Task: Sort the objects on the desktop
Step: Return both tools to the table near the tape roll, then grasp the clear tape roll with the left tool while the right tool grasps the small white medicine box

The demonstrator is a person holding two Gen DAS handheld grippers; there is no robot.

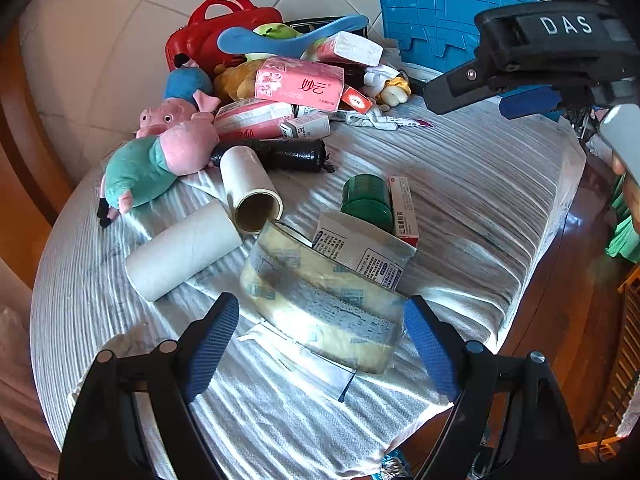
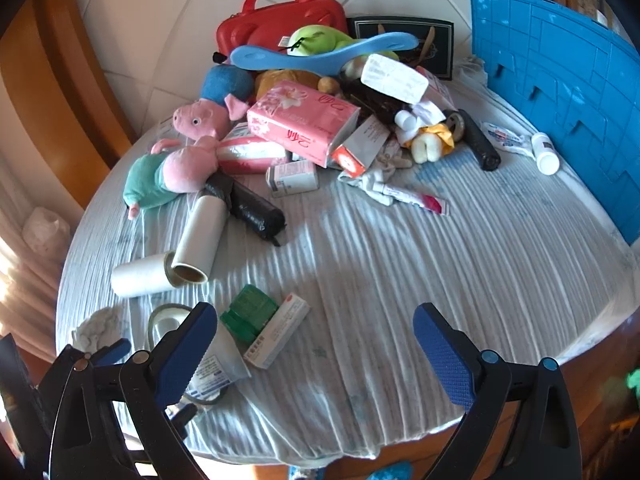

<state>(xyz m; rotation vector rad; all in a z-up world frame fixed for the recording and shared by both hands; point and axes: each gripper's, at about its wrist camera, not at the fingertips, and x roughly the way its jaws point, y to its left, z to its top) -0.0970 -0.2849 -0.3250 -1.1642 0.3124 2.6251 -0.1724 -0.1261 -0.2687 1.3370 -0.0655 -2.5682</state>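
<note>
Closing on the tape roll with the left claw

Lining up the left gripper point(image 1: 320, 344) is the job in hand, as I judge it: its blue fingers point(image 1: 212, 344) are spread wide and empty, one on each side of the big roll of packing tape point(image 1: 324, 300), which stands on edge between them without touching either pad. To do this well, push a little further forward so the pads meet the roll's flat faces squarely, then squeeze; a grab on the curved rim would likely let it roll away. The printed sachet point(image 1: 364, 256) leans against the far side of the tape roll and may drag along, so lift slowly.

Just beyond the tape roll sit a green jar point(image 1: 366, 200) and a slim medicine box point(image 1: 404, 208); to its left lie two white paper rolls point(image 1: 184, 252). Further back from the tape roll is the heap of plush toys and tissue packs.

The right gripper point(image 2: 316, 356) hangs open and empty over bare tablecloth point(image 2: 400, 264), to the right of the tape roll.
</note>
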